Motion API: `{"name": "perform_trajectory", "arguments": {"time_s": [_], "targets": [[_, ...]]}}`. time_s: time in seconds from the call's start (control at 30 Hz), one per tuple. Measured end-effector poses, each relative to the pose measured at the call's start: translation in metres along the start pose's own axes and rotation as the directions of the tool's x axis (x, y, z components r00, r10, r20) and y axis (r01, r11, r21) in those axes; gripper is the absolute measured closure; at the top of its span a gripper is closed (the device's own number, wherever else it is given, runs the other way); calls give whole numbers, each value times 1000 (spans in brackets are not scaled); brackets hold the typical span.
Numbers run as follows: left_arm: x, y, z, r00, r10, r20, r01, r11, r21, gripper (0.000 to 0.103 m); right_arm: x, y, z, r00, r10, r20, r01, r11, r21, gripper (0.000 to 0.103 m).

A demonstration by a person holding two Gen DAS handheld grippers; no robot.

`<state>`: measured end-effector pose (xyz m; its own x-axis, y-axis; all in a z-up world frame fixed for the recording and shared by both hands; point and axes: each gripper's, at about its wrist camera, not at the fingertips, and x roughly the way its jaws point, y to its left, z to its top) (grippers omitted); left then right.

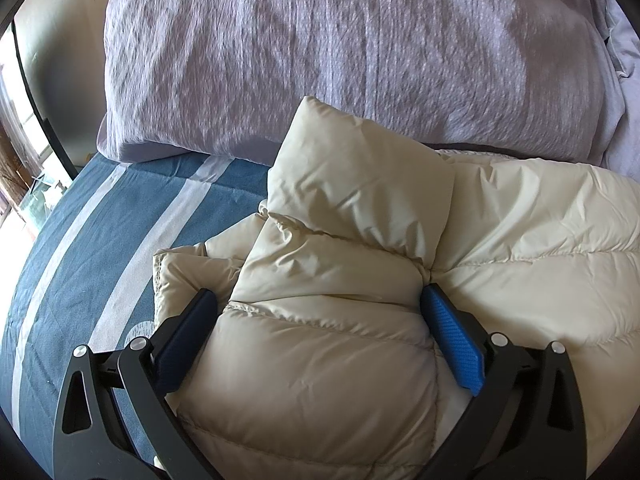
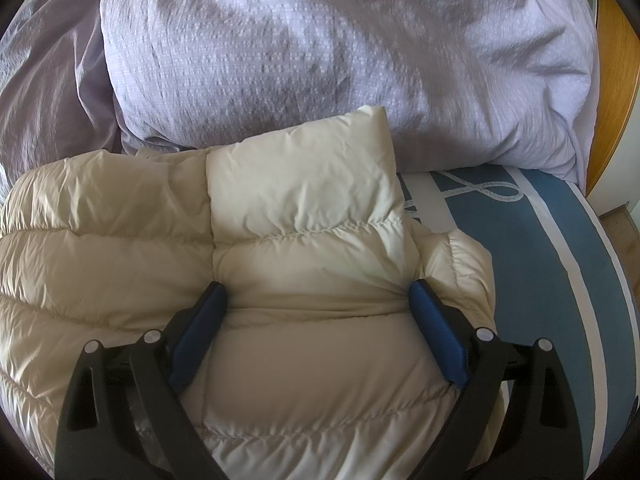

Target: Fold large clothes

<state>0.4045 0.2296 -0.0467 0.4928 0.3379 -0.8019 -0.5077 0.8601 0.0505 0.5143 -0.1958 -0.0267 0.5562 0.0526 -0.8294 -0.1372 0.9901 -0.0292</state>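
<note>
While the cream quilted down jacket (image 1: pixel 340 320) lies spread on the bed, bulky and partly doubled over itself, each gripper straddles a padded roll of it near an outer edge. Its far end rests against the lilac crinkle-textured pillow (image 1: pixel 320 48), and under it shows the blue bedcover with white stripes (image 1: pixel 80 260).

The left gripper (image 1: pixel 320 308) has its fingers (image 1: pixel 452 336) set wide, with a thick fold bulging between them; the pads touch the fabric at both sides, but I judge this a loose bracket and not a pinch. The right gripper (image 2: pixel 318 300) stands the same way in its own view, fingers (image 2: pixel 436 332) wide apart around a padded roll, beside the jacket's edge toward the bare bedcover.

By my reading, the step in hand is taking hold of the two side portions (sleeves or side panels, I cannot tell which) before a fold. The next move calls for closing both pairs firmly through the slippery, springy padding, then lifting evenly so neither side slides out.
</note>
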Motion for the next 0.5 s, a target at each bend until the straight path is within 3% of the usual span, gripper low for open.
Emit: {"name": "perform_trajectory", "arguments": {"time_s": [0.5], "targets": [[2,1,2,1000,-7,-1,7,1000,-11,1,4,-4,2,999,29,16,-29,999,38,10]]}}
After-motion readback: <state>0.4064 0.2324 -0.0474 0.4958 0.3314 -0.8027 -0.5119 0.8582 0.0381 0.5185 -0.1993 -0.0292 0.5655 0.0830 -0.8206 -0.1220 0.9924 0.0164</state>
